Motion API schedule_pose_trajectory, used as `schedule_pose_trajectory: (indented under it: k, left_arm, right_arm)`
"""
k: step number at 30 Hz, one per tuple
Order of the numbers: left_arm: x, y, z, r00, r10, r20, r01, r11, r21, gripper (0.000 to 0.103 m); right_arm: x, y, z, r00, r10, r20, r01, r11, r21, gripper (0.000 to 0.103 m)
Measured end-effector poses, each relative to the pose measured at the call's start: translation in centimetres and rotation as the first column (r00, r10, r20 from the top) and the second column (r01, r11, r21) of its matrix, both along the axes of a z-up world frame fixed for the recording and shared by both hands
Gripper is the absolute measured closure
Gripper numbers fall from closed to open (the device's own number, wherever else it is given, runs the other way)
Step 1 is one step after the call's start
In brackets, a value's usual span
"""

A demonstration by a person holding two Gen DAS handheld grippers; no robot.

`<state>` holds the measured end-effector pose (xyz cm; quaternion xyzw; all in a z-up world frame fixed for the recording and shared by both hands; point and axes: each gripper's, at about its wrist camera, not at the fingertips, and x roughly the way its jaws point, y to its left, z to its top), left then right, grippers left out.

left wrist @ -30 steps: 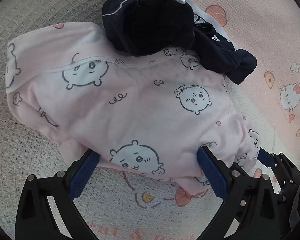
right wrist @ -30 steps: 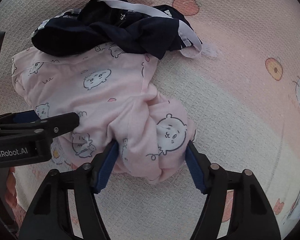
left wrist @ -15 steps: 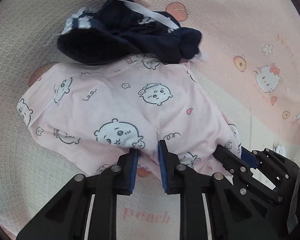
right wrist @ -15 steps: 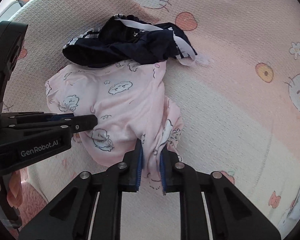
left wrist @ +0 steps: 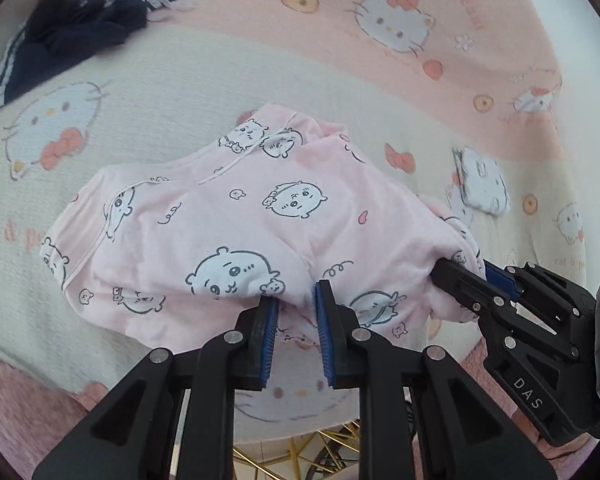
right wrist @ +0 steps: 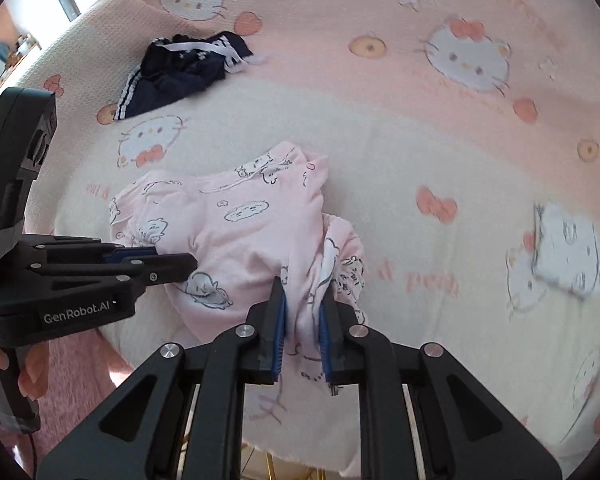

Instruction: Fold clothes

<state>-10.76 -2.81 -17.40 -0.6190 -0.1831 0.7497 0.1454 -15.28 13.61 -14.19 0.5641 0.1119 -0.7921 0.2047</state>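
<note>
Both the left gripper point(left wrist: 296, 312) and right gripper point(right wrist: 303, 320), open a second ago, now pinch the pink garment point(left wrist: 240, 236), dragged clear of the navy garment point(left wrist: 72, 28) at upper left, ready for spreading.

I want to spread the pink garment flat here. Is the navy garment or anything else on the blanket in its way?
Nothing visible: the navy garment lies apart from the pink garment, and bare blanket surrounds it.

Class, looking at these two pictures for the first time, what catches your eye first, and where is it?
The pink cartoon-print garment lies bunched mid-frame, with the left gripper and right gripper both clamped on its near edge. Farther back at upper left, a crumpled navy garment lies apart on the cat-print blanket.
</note>
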Motion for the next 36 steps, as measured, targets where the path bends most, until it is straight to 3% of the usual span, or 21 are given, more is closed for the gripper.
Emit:
schedule_pose_trajectory:
  k: [3, 7, 10, 16, 18, 19, 20, 24, 29, 31, 33, 36]
  left_arm:
    - [1.7, 3.0, -1.0, 0.998, -0.029, 0.054, 0.026, 0.998, 0.053, 0.083]
    - [4.3, 5.6, 1.0, 0.992, -0.124, 0.006, 0.124, 0.992, 0.016, 0.083]
    - [5.1, 5.5, 1.5, 0.989, -0.144, -0.019, 0.144, 0.989, 0.022, 0.081]
    - [4.9, 4.4, -1.8, 0.994, -0.088, 0.066, 0.089, 0.996, -0.010, 0.073]
    - [5.6, 3.2, -1.8, 0.997, -0.063, 0.052, 0.064, 0.998, -0.020, 0.060]
    - [5.8, 2.7, -1.8, 0.998, -0.050, 0.047, 0.052, 0.998, -0.037, 0.046]
    - [6.1, 2.2, -1.8, 0.998, -0.038, 0.043, 0.040, 0.998, -0.055, 0.043]
    - [6.4, 2.1, -3.8, 0.996, -0.021, 0.092, 0.035, 0.987, -0.155, 0.043]
    - [7.0, 3.7, -7.7, 0.981, -0.093, 0.172, 0.118, 0.983, -0.141, 0.043]
    - [7.0, 4.6, -7.2, 0.981, -0.132, 0.144, 0.156, 0.972, -0.174, 0.043]
    - [6.5, 5.1, -6.1, 0.983, -0.156, 0.099, 0.168, 0.976, -0.136, 0.044]
    - [4.8, 5.3, -4.3, 0.986, -0.160, 0.038, 0.164, 0.974, -0.156, 0.045]
  right_arm:
    - [1.9, 4.4, -0.1, 0.997, -0.075, 0.016, 0.075, 0.997, -0.010, 0.090]
    - [3.3, 8.3, 1.4, 0.989, -0.149, -0.012, 0.149, 0.987, -0.057, 0.089]
    - [3.3, 9.4, 1.8, 0.986, -0.162, -0.049, 0.161, 0.986, -0.039, 0.086]
    - [2.0, 11.5, -1.7, 0.961, -0.272, 0.055, 0.273, 0.962, -0.001, 0.080]
    - [2.7, 12.2, -1.1, 0.956, -0.289, 0.044, 0.290, 0.957, -0.021, 0.067]
    - [3.0, 12.3, -0.8, 0.959, -0.283, 0.033, 0.284, 0.959, -0.016, 0.062]
    - [3.2, 12.3, -0.6, 0.961, -0.275, 0.023, 0.275, 0.961, -0.010, 0.058]
    - [3.9, 12.4, -0.4, 0.971, -0.240, 0.022, 0.240, 0.971, 0.010, 0.058]
    - [4.8, 11.0, -3.4, 0.979, -0.161, 0.125, 0.157, 0.987, 0.040, 0.057]
    - [5.4, 10.3, -4.5, 0.981, -0.109, 0.159, 0.102, 0.993, 0.052, 0.060]
    - [5.8, 9.5, -4.5, 0.987, -0.052, 0.151, 0.046, 0.998, 0.047, 0.062]
    - [5.4, 8.9, -4.0, 0.990, -0.026, 0.137, 0.020, 0.999, 0.045, 0.062]
